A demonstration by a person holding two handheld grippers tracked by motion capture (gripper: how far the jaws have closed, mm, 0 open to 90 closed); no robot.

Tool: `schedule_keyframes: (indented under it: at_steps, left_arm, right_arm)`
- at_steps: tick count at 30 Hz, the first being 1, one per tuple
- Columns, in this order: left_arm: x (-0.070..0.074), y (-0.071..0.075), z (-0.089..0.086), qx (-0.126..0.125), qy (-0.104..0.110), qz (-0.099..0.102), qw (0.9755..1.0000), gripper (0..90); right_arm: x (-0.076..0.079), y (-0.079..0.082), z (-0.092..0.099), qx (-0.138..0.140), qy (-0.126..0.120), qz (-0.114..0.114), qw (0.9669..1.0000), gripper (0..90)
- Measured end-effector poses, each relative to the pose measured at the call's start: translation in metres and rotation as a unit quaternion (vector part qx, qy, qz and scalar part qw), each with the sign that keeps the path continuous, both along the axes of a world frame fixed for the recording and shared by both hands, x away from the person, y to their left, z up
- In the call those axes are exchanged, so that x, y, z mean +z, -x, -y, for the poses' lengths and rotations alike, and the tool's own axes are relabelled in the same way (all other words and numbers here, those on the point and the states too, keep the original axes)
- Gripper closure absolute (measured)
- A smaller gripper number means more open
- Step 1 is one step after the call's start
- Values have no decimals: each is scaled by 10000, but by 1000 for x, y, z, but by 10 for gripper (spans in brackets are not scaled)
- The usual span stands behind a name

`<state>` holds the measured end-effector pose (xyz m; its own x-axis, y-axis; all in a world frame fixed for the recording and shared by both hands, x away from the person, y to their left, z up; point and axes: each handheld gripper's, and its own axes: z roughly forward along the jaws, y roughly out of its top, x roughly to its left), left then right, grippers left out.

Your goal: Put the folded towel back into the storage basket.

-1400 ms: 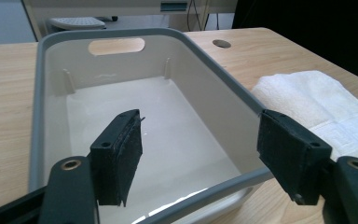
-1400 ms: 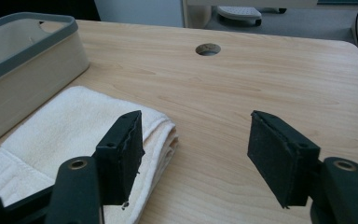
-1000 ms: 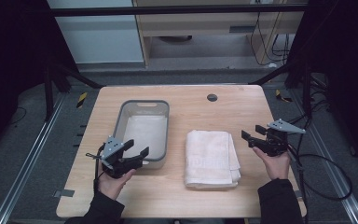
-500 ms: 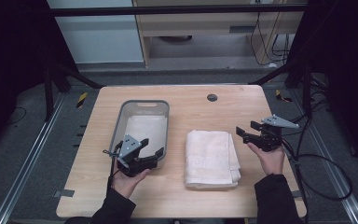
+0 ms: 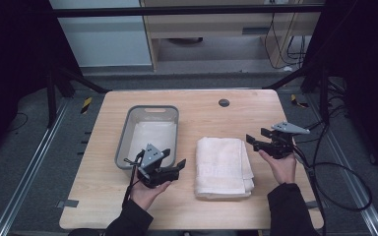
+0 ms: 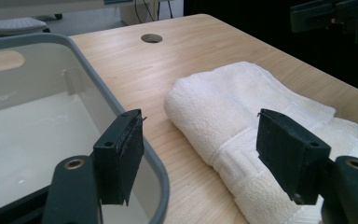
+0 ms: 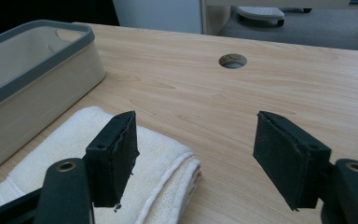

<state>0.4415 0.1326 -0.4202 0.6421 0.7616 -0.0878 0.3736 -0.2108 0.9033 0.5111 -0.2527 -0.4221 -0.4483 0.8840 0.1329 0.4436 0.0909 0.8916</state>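
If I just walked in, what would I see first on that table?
Probably the folded white towel lying in the middle of the wooden table. Just left of it sits a grey bin. A person's left gripper and right gripper flank the towel with jaws open, holding nothing.

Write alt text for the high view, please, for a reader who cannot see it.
A folded white towel lies on a wooden table beside a grey bin. Two hands hold open grippers, the left gripper between bin and towel, the right gripper at the towel's other side.
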Motion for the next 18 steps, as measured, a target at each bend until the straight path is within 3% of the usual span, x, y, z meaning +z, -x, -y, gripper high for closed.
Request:
schedule_keyframes:
  at_steps: [10,18]
  left_arm:
    - [-10,4,17,-149,-202,-65,9997,323]
    - [-12,5,23,-209,-156,-91,9996,332]
  right_arm:
    - [-7,-6,-6,33,-14,-96,9999,287]
    - [-11,-7,-8,77,26,-150,9999,294]
